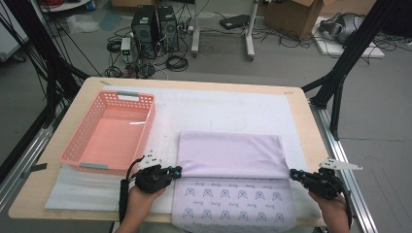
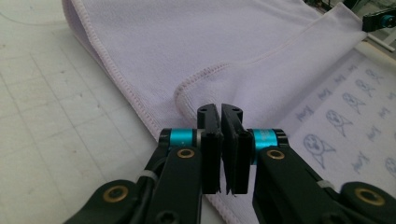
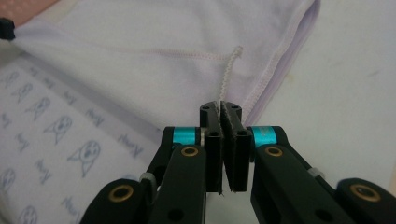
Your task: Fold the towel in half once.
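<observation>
A lilac towel (image 1: 231, 148) lies on the table, its near part folded back so that an underside printed with small animal faces (image 1: 233, 199) shows in front. My left gripper (image 1: 180, 169) is at the left end of the fold. In the left gripper view its jaws (image 2: 221, 109) stand a thin gap apart just short of the towel's folded corner (image 2: 187, 100), with nothing seen between them. My right gripper (image 1: 291, 172) is at the right end of the fold. Its jaws (image 3: 222, 107) are shut on the towel's edge, just below a white hanging loop (image 3: 229, 70).
A pink plastic basket (image 1: 116, 94) stands empty at the left of the table, close behind my left hand. White padding (image 1: 218, 104) covers the tabletop under the towel. The table's right edge (image 1: 318, 145) runs just beside my right gripper.
</observation>
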Demonstrator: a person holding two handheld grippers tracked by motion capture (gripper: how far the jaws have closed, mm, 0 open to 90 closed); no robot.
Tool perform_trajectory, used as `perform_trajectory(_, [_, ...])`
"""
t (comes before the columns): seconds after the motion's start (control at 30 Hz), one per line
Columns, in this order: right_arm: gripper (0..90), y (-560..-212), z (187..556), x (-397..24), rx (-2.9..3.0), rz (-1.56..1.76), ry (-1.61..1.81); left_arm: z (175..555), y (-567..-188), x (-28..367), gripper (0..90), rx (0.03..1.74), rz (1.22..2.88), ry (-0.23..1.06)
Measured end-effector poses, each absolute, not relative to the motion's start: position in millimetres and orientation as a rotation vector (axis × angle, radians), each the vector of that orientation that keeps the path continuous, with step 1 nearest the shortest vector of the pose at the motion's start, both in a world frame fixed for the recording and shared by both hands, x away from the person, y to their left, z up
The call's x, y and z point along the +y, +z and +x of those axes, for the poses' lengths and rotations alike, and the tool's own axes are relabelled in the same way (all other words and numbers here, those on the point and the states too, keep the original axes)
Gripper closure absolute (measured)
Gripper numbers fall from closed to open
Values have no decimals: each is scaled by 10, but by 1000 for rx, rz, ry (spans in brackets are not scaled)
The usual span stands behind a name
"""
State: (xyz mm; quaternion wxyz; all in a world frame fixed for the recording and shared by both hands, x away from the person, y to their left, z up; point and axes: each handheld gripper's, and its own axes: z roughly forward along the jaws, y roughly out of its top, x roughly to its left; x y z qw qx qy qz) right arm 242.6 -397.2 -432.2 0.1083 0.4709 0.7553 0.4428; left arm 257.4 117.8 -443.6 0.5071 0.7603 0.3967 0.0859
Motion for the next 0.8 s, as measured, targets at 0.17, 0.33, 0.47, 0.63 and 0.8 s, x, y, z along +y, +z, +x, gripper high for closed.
perform_trajectory(0.17, [552,-4264,2437,-3932,2135,1419,1313,2692,-4379,1128,470,967,1776,207])
perform_trajectory(0.33, [505,-4249,2625,-3795,2134,1412,1291,2903,-4406,1037,477,998,1792,167])
perform_trajectory(0.47, [632,-4314,2755,-3708,2169,1409,1232,2913,-4458,968,728,1012,1852,164])
perform_trajectory(0.63, [865,-4293,2635,-3763,2189,1346,1295,2814,-4449,1028,852,991,1840,179])
perform_trajectory(0.8, [864,-4251,2466,-3822,2168,1329,1337,2661,-4398,1069,850,935,1821,186])
